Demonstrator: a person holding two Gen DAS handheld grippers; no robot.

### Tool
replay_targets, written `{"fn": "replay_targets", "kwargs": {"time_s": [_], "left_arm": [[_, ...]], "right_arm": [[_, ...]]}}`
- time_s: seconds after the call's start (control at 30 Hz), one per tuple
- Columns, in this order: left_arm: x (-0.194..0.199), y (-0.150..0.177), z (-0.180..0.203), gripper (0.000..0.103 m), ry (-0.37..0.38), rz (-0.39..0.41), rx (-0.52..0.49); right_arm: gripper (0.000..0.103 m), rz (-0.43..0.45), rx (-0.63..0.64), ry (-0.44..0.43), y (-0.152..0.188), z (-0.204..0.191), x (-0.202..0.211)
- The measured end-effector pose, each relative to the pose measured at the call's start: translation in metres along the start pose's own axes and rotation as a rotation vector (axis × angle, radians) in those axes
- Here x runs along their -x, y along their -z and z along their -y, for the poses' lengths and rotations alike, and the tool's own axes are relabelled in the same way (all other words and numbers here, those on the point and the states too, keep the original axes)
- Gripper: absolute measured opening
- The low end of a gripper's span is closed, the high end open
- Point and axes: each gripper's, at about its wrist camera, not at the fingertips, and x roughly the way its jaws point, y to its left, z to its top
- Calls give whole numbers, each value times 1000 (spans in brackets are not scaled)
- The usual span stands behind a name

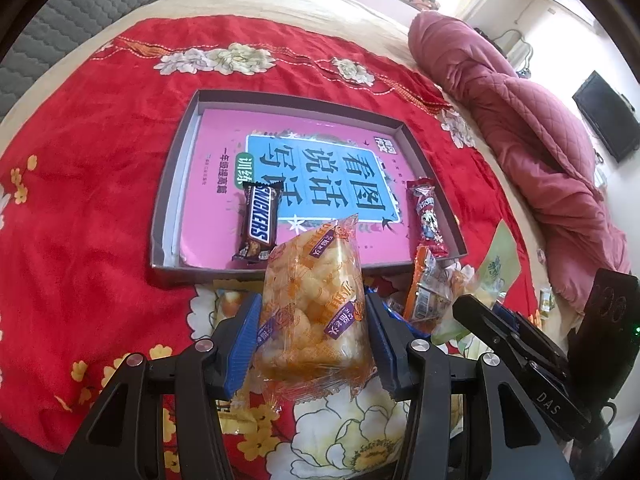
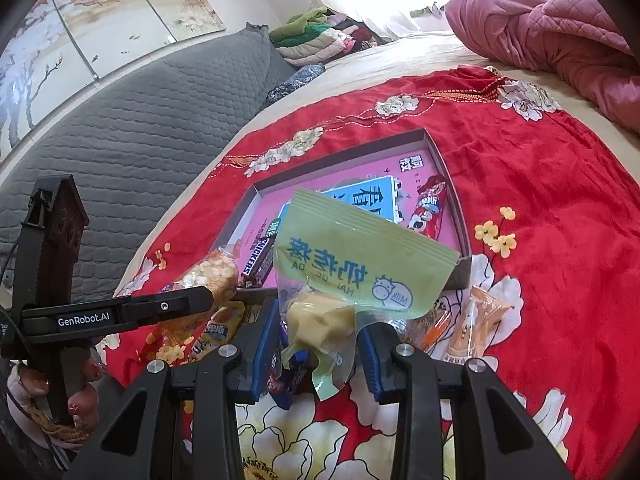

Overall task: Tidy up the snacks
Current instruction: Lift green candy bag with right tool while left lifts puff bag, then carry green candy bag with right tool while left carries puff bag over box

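Left wrist view: left gripper (image 1: 312,332) pinches an orange puffed-snack bag (image 1: 316,304) just short of the shallow box (image 1: 160,216); Snickers bar (image 1: 258,222) and red candy packet (image 1: 428,216) lie inside. Right wrist view: right gripper (image 2: 318,354) clamps a green milk-candy packet (image 2: 360,256) above the red floral cloth (image 2: 560,200).

Snickers bar (image 1: 258,222) and red candy (image 1: 429,216) lie in box (image 1: 160,216).

A red floral blanket (image 1: 88,208) covers the bed, a pink quilt (image 1: 532,136) bunched at its far side. Grey padded headboard (image 2: 132,128), folded clothes (image 2: 320,36) piled beyond, and possibly a dark screen (image 1: 606,116) on the wall.
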Motion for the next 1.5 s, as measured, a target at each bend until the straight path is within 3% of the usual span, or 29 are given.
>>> {"fn": "replay_targets", "kwargs": {"time_s": [1.5], "left_arm": [[-15,-32,8,53,-46,42,17]], "right_arm": [[38,92,-41,-14,-35,17,-13]]}}
